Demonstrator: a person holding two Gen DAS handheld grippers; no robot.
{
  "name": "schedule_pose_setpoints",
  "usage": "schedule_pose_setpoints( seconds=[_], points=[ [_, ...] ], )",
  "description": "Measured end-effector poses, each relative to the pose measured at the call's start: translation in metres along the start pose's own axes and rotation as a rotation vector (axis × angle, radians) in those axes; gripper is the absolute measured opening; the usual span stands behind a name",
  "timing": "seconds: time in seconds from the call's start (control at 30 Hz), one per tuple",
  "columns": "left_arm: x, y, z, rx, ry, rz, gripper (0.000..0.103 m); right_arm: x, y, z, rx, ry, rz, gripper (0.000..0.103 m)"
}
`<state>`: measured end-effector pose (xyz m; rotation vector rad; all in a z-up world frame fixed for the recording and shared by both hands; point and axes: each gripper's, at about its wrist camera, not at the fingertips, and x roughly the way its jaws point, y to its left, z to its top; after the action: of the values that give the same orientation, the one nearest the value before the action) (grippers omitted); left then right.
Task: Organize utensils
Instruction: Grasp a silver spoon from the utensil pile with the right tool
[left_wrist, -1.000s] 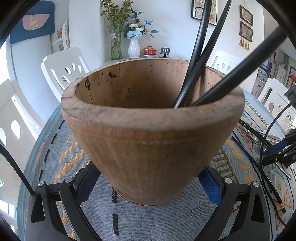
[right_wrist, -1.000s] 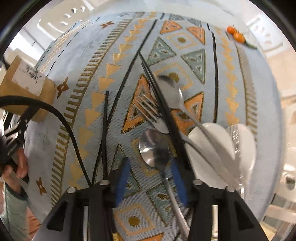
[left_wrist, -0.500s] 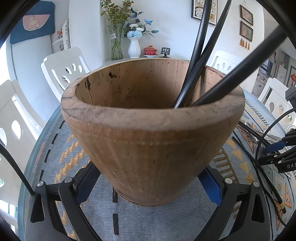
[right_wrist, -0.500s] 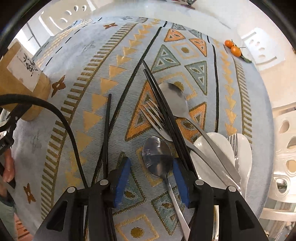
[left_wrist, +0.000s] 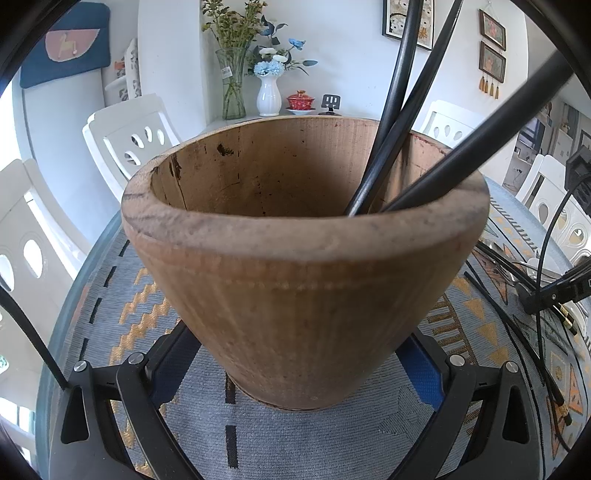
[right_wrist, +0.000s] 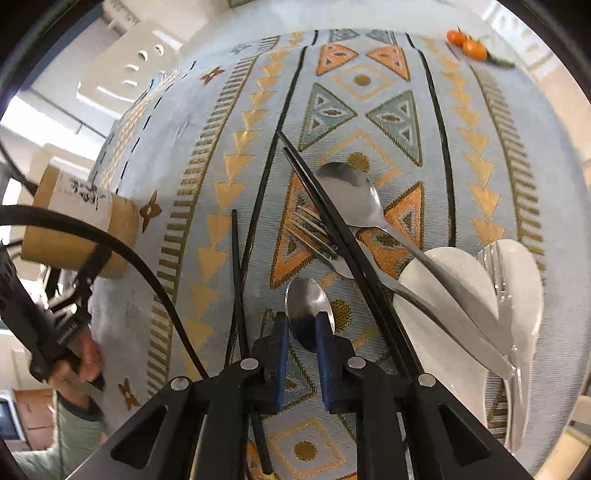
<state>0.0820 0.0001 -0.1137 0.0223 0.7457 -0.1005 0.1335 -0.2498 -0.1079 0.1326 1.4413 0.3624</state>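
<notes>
Table (right_wrist: 369, 96) w/ patterned cloth: wooden holder (left_wrist: 303, 266) near its left edge, left gripper (left_wrist: 295, 363) spread wide round the base, steadying it. Right gripper (right_wrist: 301, 328) – jaws just closing – now pinches the spoon (right_wrist: 304, 299) mid-table. Pick-up step; next, prob. lift clear of chopsticks (right_wrist: 332, 229), carry to holder.

Left tongs (left_wrist: 295, 369) stand wide, one blue pad either side of the base of a wooden holder (left_wrist: 303, 288) — contact of pads with wood cannot be told. Holder upright on the patterned cloth (left_wrist: 122, 314) of the tabletop, filling the space between the tongs. Three black chopsticks (left_wrist: 391, 147) lean in it toward the right rim. Beyond the right tong — black cables (left_wrist: 543, 266) and more utensils, blurred.
</notes>
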Motion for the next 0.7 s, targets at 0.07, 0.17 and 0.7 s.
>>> schedule_pose_setpoints(
  seconds=[0.07,0.17,0.7],
  points=[
    [0.0,0.0,0.0,0.0,0.0,-0.001,0.1,0.0,0.001,0.002,-0.013,0.003,-0.018,0.013],
    [-0.001,0.001,0.0,-0.002,0.0,-0.002,0.1,0.0,0.0,0.012,-0.016,0.001,-0.046,0.013],
    [-0.001,0.001,0.001,-0.003,0.001,-0.003,0.1,0.005,-0.023,0.009,0.026,0.026,-0.048,0.013]
  ],
)
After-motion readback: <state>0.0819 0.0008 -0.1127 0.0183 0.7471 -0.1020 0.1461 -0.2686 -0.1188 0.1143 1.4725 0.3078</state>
